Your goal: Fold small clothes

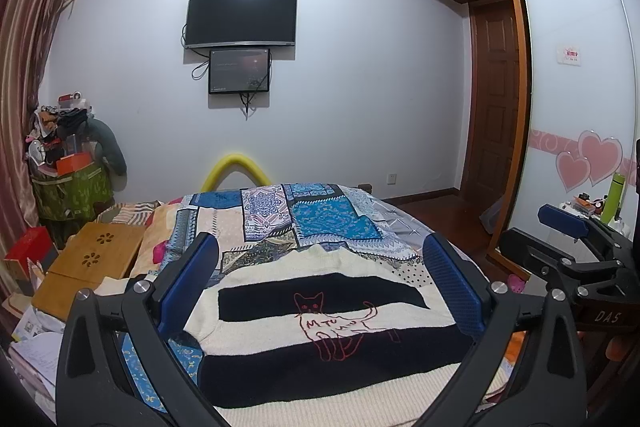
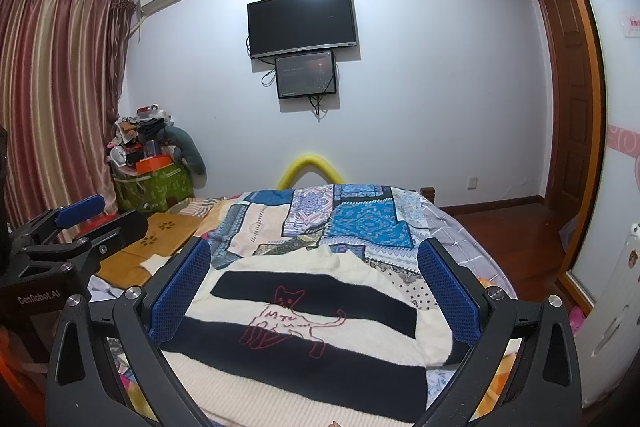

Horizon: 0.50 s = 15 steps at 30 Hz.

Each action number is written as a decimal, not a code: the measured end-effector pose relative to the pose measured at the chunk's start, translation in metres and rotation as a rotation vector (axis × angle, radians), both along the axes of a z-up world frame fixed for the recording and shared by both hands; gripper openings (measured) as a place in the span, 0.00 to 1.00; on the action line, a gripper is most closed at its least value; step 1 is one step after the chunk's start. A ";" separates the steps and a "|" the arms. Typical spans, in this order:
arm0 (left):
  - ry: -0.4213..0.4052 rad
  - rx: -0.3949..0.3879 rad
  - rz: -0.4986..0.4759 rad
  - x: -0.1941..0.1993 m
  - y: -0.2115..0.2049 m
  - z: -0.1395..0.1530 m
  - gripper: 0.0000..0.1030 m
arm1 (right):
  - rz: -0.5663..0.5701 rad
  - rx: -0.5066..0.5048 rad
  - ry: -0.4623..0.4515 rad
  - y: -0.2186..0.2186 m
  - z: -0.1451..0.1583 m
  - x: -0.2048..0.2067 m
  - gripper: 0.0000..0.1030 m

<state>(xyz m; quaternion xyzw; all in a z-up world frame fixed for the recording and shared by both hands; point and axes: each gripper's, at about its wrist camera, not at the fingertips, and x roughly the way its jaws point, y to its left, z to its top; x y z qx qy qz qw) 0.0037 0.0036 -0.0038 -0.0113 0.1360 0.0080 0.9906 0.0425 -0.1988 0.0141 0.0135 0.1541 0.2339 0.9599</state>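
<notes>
Bedroom, patchwork bedspread (image 1: 332,223) as work surface, striped sweater (image 1: 320,339) spread flat at near edge.

Left gripper (image 1: 320,287) and right gripper (image 2: 316,291) both held above sweater, jaws wide apart, gripping nothing. Step judged as start of fold: no edge yet taken. Next move likely to call for lowering onto a side edge or sleeve, pinching, carrying across. Legible: "MTU" within red cat outline (image 2: 292,323); "GenRobot.AI" and "DAS" on gripper bodies.
</notes>
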 end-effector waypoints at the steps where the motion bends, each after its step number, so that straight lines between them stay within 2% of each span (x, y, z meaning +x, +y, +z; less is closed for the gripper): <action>1: 0.000 -0.002 0.000 0.000 0.000 0.000 1.00 | 0.000 -0.001 0.000 0.000 0.000 0.001 1.00; 15: 0.000 -0.008 0.002 0.001 0.001 -0.001 1.00 | 0.000 -0.004 -0.001 0.000 0.000 0.002 1.00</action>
